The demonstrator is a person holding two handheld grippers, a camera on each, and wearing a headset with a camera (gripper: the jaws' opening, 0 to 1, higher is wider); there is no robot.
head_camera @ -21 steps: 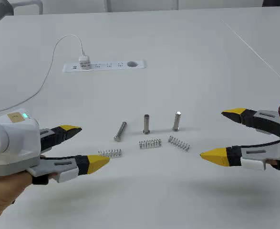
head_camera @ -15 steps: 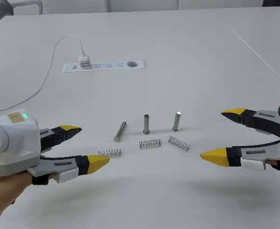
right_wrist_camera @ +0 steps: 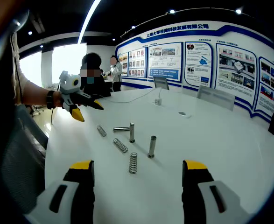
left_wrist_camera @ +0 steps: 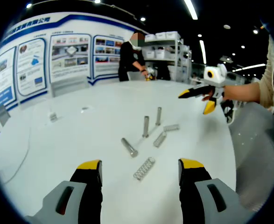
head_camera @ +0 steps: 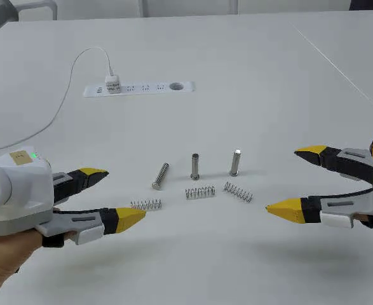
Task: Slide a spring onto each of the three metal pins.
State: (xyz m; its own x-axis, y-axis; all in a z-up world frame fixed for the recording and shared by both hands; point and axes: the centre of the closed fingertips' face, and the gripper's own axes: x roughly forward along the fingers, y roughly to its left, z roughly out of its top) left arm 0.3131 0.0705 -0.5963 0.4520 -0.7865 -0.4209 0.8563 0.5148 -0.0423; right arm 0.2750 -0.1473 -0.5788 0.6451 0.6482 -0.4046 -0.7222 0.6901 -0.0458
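Observation:
Three metal pins sit mid-table: one lying flat [head_camera: 161,175], two upright [head_camera: 195,166] [head_camera: 235,162]. In front of them lie three loose springs [head_camera: 146,204] [head_camera: 200,191] [head_camera: 238,191]. My left gripper [head_camera: 113,194] hovers open at the lower left, its lower tip close to the left spring [left_wrist_camera: 144,168], which lies ahead of the lying pin [left_wrist_camera: 129,147]. My right gripper [head_camera: 295,180] is open at the right, apart from the right spring [right_wrist_camera: 133,163] and the nearest upright pin [right_wrist_camera: 151,146]. Neither gripper holds anything.
A white power strip [head_camera: 138,87] with a plug and a cable curving left lies at the back of the white table [head_camera: 250,89]. People stand beyond the table's far edge [right_wrist_camera: 97,70] [left_wrist_camera: 129,58].

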